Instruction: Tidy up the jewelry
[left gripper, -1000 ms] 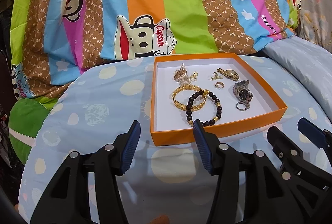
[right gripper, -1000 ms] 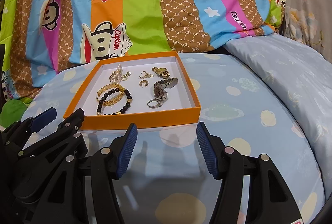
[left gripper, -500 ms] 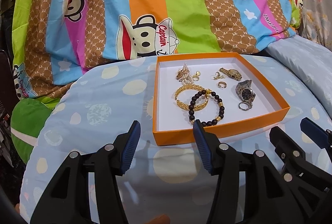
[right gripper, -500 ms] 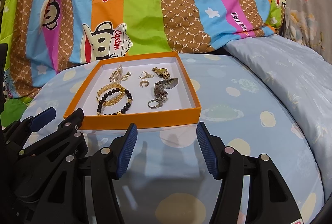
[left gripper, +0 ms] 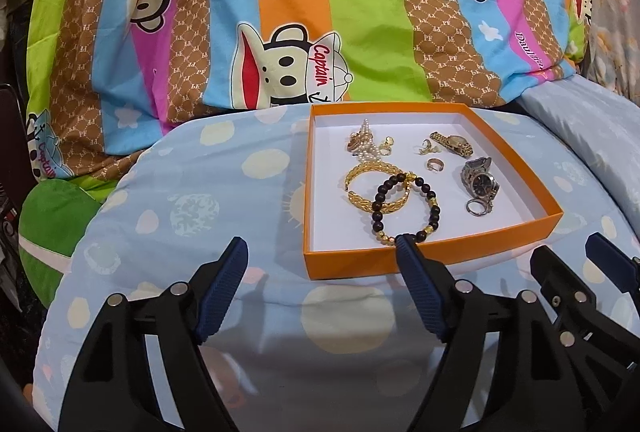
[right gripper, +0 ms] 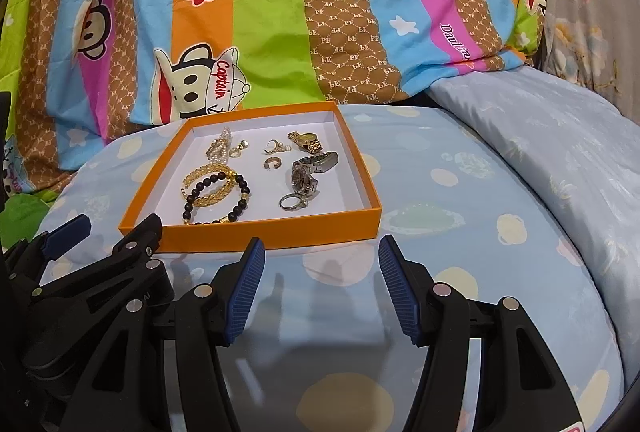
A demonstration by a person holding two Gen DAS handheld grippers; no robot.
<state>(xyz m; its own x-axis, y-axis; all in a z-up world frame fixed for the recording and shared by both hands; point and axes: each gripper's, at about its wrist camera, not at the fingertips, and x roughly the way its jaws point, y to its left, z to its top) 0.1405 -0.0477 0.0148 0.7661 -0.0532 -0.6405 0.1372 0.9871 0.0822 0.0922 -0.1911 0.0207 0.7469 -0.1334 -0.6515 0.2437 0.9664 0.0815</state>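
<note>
- My left gripper (left gripper: 322,252), just before the box (left gripper: 436,256): jaws have just been widening, nothing between.
- My right gripper (right gripper: 322,252): jaws apart, empty, just before box.
- Bracelets (left gripper: 406,206) and watches (left gripper: 480,182) lie inside box.

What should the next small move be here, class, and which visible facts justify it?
Probably ease the left gripper forward over the orange box toward the dark bead bracelet. Its jaws have just been opening and hold nothing; the bracelet lies nearest the front wall, overlapping the gold bangle. The right gripper is open too, short of the box.
</note>
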